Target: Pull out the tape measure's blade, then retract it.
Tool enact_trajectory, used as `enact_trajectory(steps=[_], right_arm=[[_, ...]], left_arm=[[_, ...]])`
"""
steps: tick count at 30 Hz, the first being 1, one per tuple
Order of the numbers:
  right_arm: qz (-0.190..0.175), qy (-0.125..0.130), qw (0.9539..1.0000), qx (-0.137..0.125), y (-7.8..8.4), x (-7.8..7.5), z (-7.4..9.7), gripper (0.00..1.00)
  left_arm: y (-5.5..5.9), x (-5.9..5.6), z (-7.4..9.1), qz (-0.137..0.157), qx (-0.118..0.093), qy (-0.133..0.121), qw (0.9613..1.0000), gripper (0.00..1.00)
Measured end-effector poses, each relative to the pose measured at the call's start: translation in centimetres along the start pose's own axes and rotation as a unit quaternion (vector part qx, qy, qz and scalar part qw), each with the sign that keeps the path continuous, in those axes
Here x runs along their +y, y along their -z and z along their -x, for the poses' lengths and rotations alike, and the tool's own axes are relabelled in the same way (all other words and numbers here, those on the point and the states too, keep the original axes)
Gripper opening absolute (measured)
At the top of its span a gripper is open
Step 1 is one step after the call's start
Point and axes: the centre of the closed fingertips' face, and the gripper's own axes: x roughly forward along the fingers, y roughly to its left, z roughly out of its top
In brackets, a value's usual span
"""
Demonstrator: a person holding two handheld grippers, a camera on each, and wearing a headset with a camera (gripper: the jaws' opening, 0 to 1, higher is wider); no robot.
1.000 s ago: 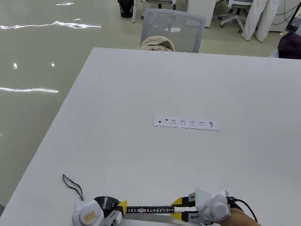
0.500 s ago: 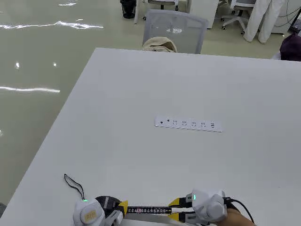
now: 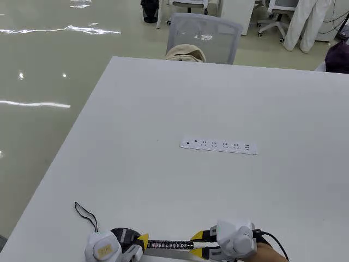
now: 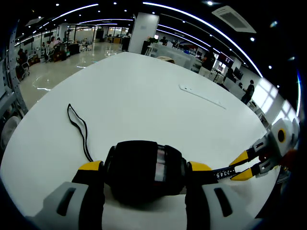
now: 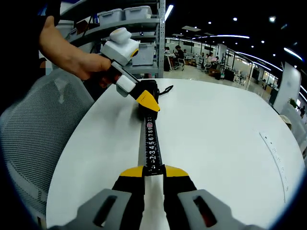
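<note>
A black tape measure case (image 4: pixel 144 167) sits between the yellow-tipped jaws of my left gripper (image 4: pixel 144 173), which is shut on it. In the head view, case (image 3: pixel 123 237) and left gripper (image 3: pixel 136 245) lie at the table's near edge. The case's black wrist strap (image 3: pixel 84 213) trails on the table to the left. A short length of blade (image 3: pixel 169 244) runs right from the case to my right gripper (image 3: pixel 196 244). In the right gripper view, the right gripper (image 5: pixel 153 171) is shut on the blade (image 5: pixel 151 139) near its end. The left gripper (image 5: pixel 144 98) and a hand (image 5: pixel 72 55) are beyond it.
A white power strip (image 3: pixel 218 146) lies flat mid-table, well beyond the grippers. The white table (image 3: pixel 163 109) reaches far ahead; its left edge drops to a glossy floor. A grey mesh chair (image 3: pixel 204 34) stands at the far edge, another mesh chair (image 5: pixel 43 129) beside the near edge.
My right gripper has moved left toward the case, still holding the blade, so the exposed blade is shorter. The left gripper and case have stayed put.
</note>
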Motion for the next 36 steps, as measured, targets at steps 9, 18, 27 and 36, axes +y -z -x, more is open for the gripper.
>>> enact_trajectory(steps=[9,18,27,36], right_arm=[[0.002,-0.001,1.0000,-0.001,-0.5,0.0,-0.6,0.12],[0.000,-0.003,1.0000,-0.003,-0.8,0.1,-1.2,0.12],[0.002,-0.007,1.0000,-0.005,-1.4,0.2,-2.0,0.12],[0.003,-0.011,0.9999,-0.007,-1.8,0.3,-2.4,0.12]], left_arm=[[0.0,0.1,0.0,0.001,0.001,0.001,1.0000,0.66],[0.0,0.1,-0.1,0.000,0.001,0.001,1.0000,0.66],[0.0,0.0,0.0,0.000,0.003,0.003,1.0000,0.66],[0.1,0.1,0.0,0.000,0.003,0.004,1.0000,0.66]])
